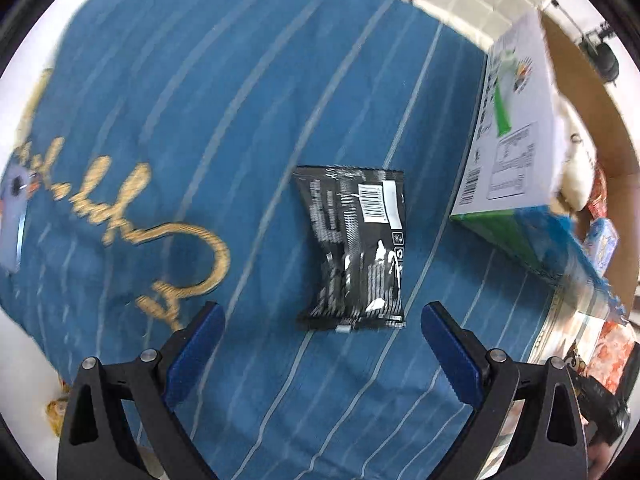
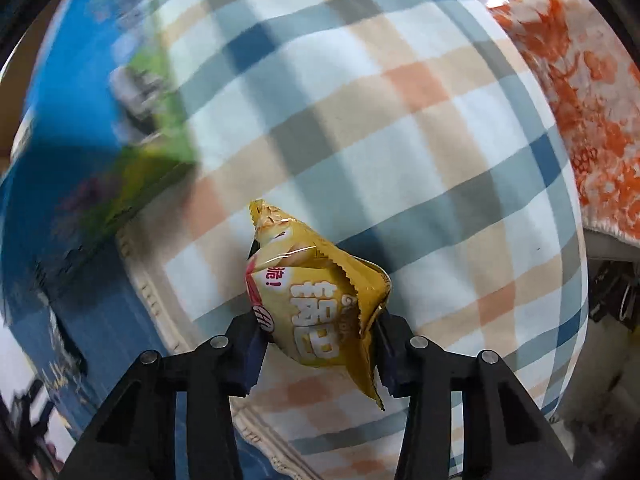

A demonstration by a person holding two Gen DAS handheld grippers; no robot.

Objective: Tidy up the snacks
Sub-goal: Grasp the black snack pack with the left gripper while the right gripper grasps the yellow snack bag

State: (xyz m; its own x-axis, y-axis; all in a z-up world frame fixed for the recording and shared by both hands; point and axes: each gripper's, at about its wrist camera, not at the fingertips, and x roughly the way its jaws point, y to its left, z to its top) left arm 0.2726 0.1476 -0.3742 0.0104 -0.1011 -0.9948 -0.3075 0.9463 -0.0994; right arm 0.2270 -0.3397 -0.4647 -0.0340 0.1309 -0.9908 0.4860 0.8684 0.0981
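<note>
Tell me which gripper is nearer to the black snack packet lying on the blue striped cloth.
Left. The left gripper hovers open just short of the black snack packet; the right gripper is elsewhere, clamped on a yellow snack bag.

The yellow packet bears large white Chinese characters, "锅巴". The black packet and the white box carry barcodes; their small print is unreadable.

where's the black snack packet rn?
Left wrist view: the black snack packet lies flat on the blue striped cloth, ahead of the open left tongs, left of the white-and-green box.
</note>
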